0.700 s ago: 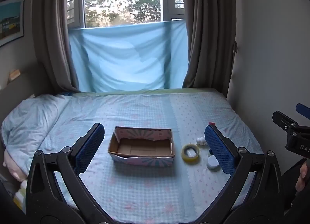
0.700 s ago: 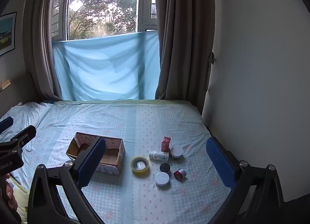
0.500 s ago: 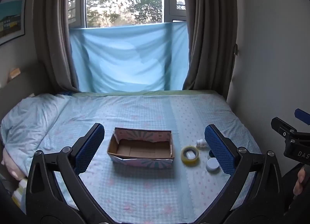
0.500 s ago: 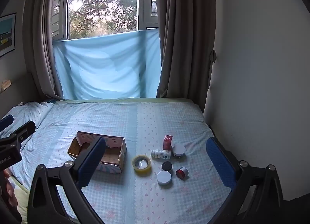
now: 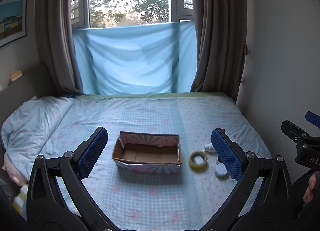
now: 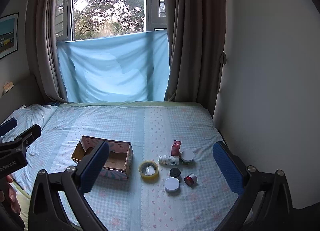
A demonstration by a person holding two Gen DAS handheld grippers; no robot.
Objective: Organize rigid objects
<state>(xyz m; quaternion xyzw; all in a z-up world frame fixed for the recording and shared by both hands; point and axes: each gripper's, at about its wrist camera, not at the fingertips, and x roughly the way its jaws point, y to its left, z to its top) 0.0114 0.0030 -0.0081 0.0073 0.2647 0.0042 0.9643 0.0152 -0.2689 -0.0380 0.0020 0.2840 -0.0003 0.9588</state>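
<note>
Seven small rigid items lie loose on the blue-checked bedsheet (image 6: 124,119), all to the right of the open cardboard box with a pink-and-teal printed outside (image 6: 120,163), which sits empty as far as both views show and serves as the likely destination. Both tools hover above the near edge of the bed with nothing between their blue pads: the left gripper (image 5: 160,152) is spread wide and frames the box, and the right gripper (image 6: 160,167) is equally spread, framing the cluster. The soft mattress is the main hazard, I judge: pressing down beside the box could tilt it or dent the sheet so round things roll. Nearest the box on its right, the yellowish roll of clear tape (image 6: 149,171) lies flat and low, so a pinch may slide over its rim. Further right, the white plastic bottle lying on its side (image 6: 169,160) touches or nearly touches the white-lidded jar (image 6: 187,156) and the upright red carton (image 6: 176,148); grabbing one could knock the carton over. The flat white round lid (image 6: 172,184), black-capped pot (image 6: 175,172) and small red-and-silver tin (image 6: 190,179) are small and close together, so wide jaws may nudge neighbours.
</note>
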